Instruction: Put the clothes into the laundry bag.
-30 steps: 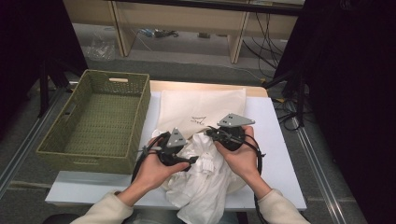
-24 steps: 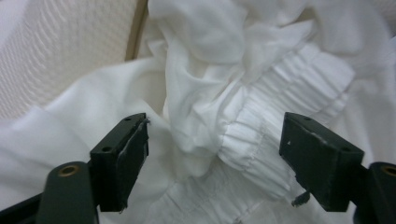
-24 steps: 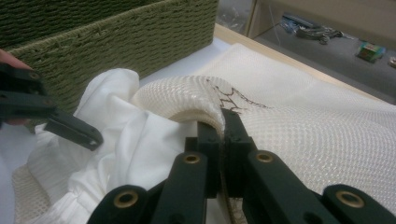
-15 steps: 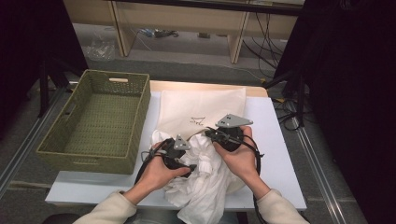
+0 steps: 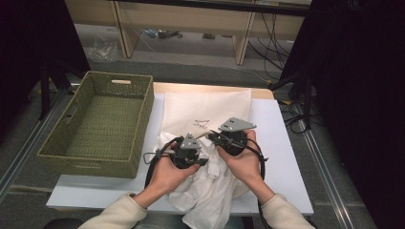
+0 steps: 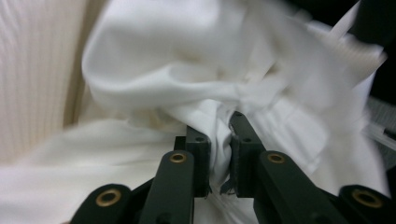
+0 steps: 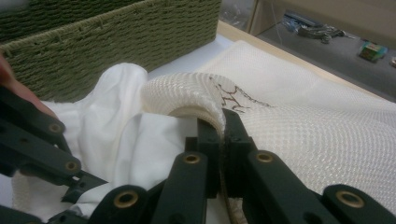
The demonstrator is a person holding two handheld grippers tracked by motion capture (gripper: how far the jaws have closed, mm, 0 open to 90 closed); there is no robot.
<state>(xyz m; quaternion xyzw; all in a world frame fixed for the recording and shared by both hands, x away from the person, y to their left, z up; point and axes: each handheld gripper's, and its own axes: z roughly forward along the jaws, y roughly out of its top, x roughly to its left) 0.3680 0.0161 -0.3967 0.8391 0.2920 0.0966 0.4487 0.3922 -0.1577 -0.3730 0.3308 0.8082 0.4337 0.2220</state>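
Note:
A cream mesh bag (image 5: 206, 106) with a small printed mark lies flat on the white table (image 5: 282, 160). A crumpled white garment (image 5: 206, 192) sits at the bag's near end and hangs over the table's front edge. In the left gripper view, my left gripper (image 6: 219, 140) is shut on a fold of the white garment (image 6: 154, 60). My right gripper (image 7: 223, 127) is shut on the lifted rim of the mesh bag (image 7: 303, 116), with the white garment (image 7: 116, 126) lying just under that rim. From above, the left gripper (image 5: 203, 160) and right gripper (image 5: 211, 137) are close together.
A green wicker basket (image 5: 102, 124) stands on the table's left side, its wall (image 7: 116, 32) close behind the garment. Shelves, cables and clutter lie on the floor beyond the table. Bare white table surface runs to the right of the bag.
My left gripper dipped toward the person, then moved forward and right with the white garment, closer to the bag's lifted rim. The right gripper has barely moved.

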